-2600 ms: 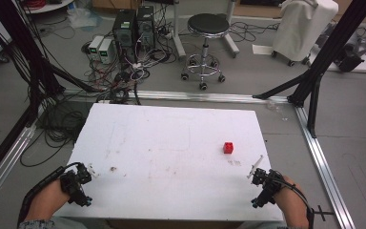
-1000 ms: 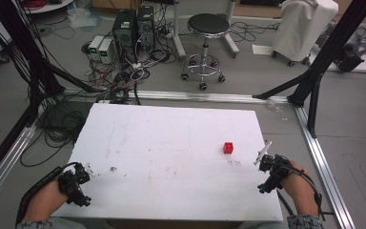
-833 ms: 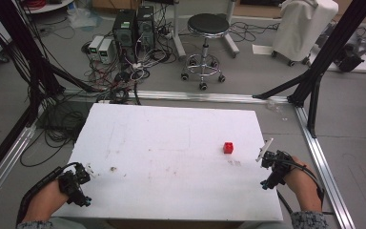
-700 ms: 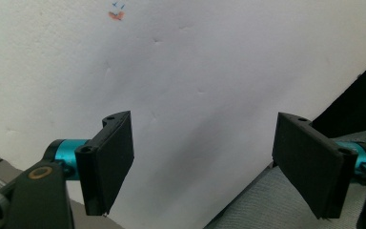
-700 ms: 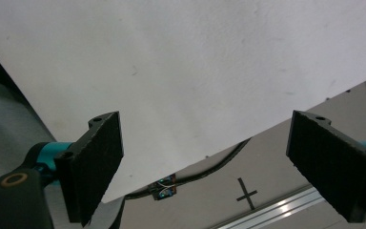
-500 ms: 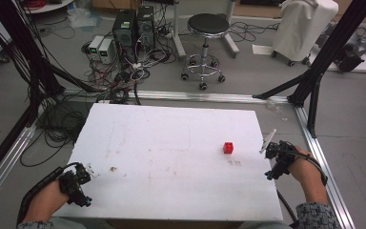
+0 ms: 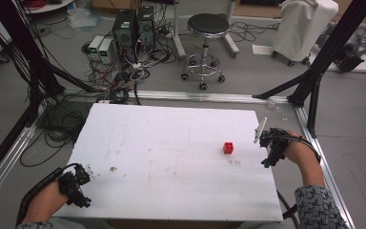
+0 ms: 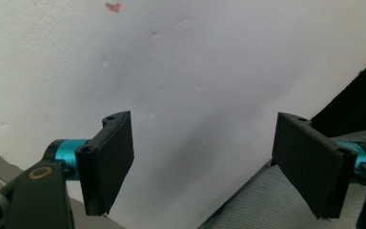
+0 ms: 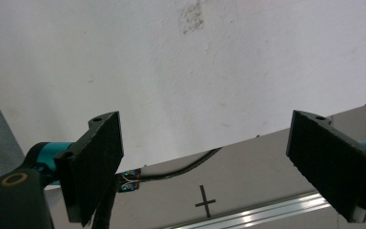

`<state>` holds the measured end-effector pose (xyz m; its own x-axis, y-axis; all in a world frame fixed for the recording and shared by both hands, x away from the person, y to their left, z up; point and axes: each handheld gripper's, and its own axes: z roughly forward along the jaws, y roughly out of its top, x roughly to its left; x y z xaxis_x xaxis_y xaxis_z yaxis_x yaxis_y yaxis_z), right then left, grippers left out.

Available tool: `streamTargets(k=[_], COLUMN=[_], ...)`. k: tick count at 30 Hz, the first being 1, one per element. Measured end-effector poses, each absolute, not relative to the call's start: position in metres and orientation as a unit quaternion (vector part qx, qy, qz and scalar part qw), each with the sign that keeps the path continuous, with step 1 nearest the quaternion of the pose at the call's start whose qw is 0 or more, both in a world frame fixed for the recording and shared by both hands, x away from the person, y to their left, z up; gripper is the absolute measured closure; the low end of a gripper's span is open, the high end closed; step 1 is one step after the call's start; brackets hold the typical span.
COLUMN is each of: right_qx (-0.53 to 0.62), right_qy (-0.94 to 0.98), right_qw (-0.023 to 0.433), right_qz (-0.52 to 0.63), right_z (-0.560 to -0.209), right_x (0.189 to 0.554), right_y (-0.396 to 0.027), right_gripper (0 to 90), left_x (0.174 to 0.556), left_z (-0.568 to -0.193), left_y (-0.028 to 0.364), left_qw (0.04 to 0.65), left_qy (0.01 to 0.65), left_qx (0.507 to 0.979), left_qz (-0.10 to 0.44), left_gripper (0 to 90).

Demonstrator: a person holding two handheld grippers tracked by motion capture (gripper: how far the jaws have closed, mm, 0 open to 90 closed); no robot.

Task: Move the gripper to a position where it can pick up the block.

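Your right gripper (image 7: 272, 143) sits at the worktop's (image 7: 171, 157) right edge, about three o'clock, and the red block (image 7: 228, 147) lies just to its nine o'clock, near but not touching, alone on the white surface. That placement reads like a staging spot: you're level with the block, so a short sideways reach should bring it between the jaws. In the right gripper view those jaws stand wide apart with nothing between them, looking down over the worktop's edge and a cable (image 9: 181, 169) below, so I judge they're ready to take the block. Your left gripper (image 7: 74, 183) rests at seven o'clock, well apart from the block, jaws spread and empty too, parked at the near corner, probably to keep clear.
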<state>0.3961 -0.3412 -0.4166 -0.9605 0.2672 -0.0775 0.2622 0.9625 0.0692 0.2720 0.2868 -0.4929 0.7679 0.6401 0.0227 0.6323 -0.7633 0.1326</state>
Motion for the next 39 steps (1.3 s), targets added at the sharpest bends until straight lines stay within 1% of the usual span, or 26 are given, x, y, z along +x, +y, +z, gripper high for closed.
streamTargets(k=[9,21,27,39], right_qx=[0.096,0.062,0.053,0.023], right_qy=[0.994,0.996,0.996,0.998], right_qw=[0.043,0.043,0.037,0.021], right_qz=[0.043,0.045,0.053,0.055], right_z=[-0.409,-0.417,-0.424,-0.45], right_x=[0.421,0.442,0.453,0.469], right_y=[-0.326,-0.3,-0.29,-0.27], right_gripper=[11.6,11.6,11.6,11.6], left_x=[0.271,0.271,0.271,0.271], left_z=[-0.492,-0.492,-0.492,-0.493], left_y=[0.286,0.287,0.288,0.287], left_qw=[0.063,0.058,0.062,0.056], left_qy=[0.346,0.344,0.35,0.351], left_qx=[0.936,0.937,0.934,0.934], left_qz=[0.036,0.037,0.038,0.036], left_gripper=[22.1,22.1,22.1,22.1])
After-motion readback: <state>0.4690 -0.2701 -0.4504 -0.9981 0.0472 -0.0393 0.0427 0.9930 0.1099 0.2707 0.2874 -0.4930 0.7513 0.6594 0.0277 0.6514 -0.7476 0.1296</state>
